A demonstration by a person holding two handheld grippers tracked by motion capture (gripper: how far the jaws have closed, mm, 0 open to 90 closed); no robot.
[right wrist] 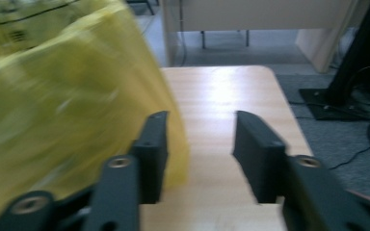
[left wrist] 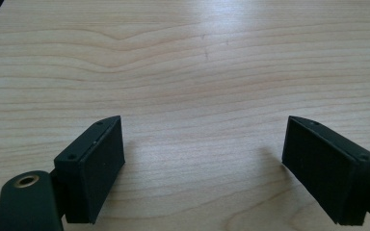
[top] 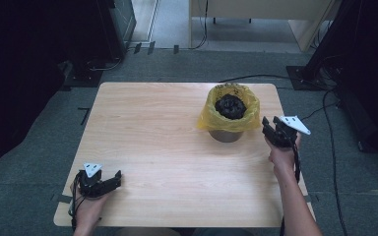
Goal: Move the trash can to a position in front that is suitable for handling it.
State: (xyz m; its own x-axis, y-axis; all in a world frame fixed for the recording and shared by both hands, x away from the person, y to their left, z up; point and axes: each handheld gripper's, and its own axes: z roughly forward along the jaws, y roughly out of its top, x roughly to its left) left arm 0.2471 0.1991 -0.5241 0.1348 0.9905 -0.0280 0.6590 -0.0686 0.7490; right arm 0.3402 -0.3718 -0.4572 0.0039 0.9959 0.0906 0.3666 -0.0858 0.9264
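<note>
Black left gripper (top: 112, 179) low at near table (top: 167, 157) corner, right gripper (top: 267, 127) beside yellow bag (top: 229, 114), both jaws apart, empty.

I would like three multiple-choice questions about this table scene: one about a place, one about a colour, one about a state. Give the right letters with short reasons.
1. Where on the light wooden table does the small round bin stand?
A. far right part
B. near left corner
C. centre

2. What colour is the thin plastic bag lining of the bin?
A. blue
B. yellow
C. white

3. In what state is the left claw?
A. shut on the bag
B. shut on nothing
C. open

Answers:
1 A: in the high view the bin is toward the far right, beside the right claw.
2 B: the lining folded over the rim is yellow.
3 C: its jaws stand wide apart over bare wood.
</note>
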